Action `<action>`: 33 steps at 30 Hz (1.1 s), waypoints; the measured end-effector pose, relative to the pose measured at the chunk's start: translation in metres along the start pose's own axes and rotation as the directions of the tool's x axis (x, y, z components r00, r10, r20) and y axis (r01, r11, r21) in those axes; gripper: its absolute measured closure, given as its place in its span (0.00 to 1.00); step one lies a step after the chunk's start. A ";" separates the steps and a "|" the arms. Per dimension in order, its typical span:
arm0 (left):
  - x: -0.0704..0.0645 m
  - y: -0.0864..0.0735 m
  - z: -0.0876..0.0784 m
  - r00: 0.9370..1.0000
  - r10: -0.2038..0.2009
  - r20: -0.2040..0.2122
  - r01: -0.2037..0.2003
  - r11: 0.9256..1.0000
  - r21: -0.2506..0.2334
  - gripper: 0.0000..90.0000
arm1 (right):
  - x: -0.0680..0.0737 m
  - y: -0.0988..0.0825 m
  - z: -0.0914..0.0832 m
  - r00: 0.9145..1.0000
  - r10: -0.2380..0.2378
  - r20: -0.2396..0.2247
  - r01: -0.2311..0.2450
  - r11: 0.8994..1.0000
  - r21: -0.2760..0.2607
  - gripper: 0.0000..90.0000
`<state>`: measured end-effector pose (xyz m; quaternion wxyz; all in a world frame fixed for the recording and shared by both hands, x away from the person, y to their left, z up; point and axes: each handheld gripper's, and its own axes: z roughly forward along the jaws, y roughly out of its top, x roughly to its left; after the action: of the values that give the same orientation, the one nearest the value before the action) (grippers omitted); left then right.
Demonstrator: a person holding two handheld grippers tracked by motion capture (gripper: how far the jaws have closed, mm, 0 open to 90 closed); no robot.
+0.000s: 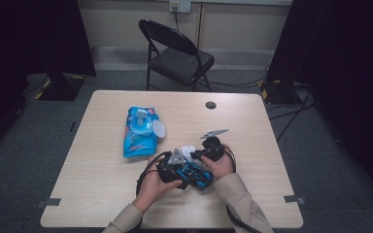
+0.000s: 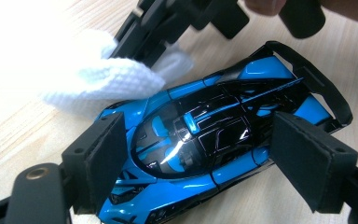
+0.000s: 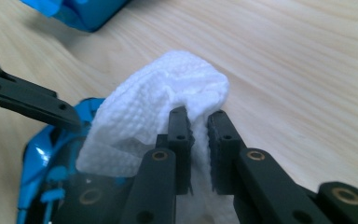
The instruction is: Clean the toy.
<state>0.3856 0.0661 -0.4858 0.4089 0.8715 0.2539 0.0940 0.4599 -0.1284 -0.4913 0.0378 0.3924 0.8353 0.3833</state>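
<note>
Left hand-held gripper clamps toy car; right hand-held gripper pinches wipe, hiding car's nose.

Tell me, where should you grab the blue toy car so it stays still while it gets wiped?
Probably across its middle, from above, one pad on each flank. The toy car is long and narrow, and its sides beside the cabin are the flattest parts. The left gripper sits just so, leaving the nose free for the white wipe pinched in the right gripper. The thin rear wing looks too flimsy to grip.
</note>
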 end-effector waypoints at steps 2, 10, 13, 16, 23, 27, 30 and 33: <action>0.000 0.000 0.000 1.000 0.000 0.000 0.000 1.000 0.001 0.21 | -0.005 -0.003 -0.006 1.000 0.009 0.004 -0.009 1.000 -0.014 0.91; 0.000 0.000 0.000 1.000 -0.002 0.000 0.002 1.000 0.003 0.21 | -0.023 -0.018 -0.040 0.999 0.051 -0.004 -0.051 0.994 -0.097 0.91; 0.000 0.001 0.000 1.000 -0.002 -0.001 0.002 1.000 0.006 0.21 | -0.028 -0.025 -0.053 0.999 0.053 0.004 -0.053 0.992 -0.113 0.91; 0.000 0.000 0.000 1.000 -0.002 0.000 0.002 1.000 0.002 0.21 | -0.032 -0.033 -0.064 0.998 0.062 0.002 -0.061 0.991 -0.121 0.91; 0.000 0.001 0.000 1.000 -0.002 0.000 0.002 1.000 0.007 0.21 | -0.031 -0.051 -0.078 0.999 0.052 0.000 -0.052 0.992 -0.117 0.91; 0.000 0.002 0.000 1.000 0.000 0.000 0.000 1.000 0.011 0.21 | -0.028 -0.059 -0.082 0.999 0.031 -0.011 -0.032 0.993 -0.113 0.91; 0.000 0.001 0.000 1.000 -0.001 0.000 0.001 1.000 0.008 0.21 | -0.024 -0.063 -0.083 1.000 0.009 -0.012 -0.010 0.995 -0.095 0.91; 0.000 0.001 0.000 1.000 -0.001 -0.001 0.001 1.000 0.009 0.21 | -0.022 -0.068 -0.079 1.000 -0.005 -0.014 0.004 0.997 -0.072 0.91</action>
<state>0.3860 0.0652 -0.4849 0.4051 0.8730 0.2550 0.0932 0.4036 -0.2186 -0.4859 0.0468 0.3863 0.8220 0.4158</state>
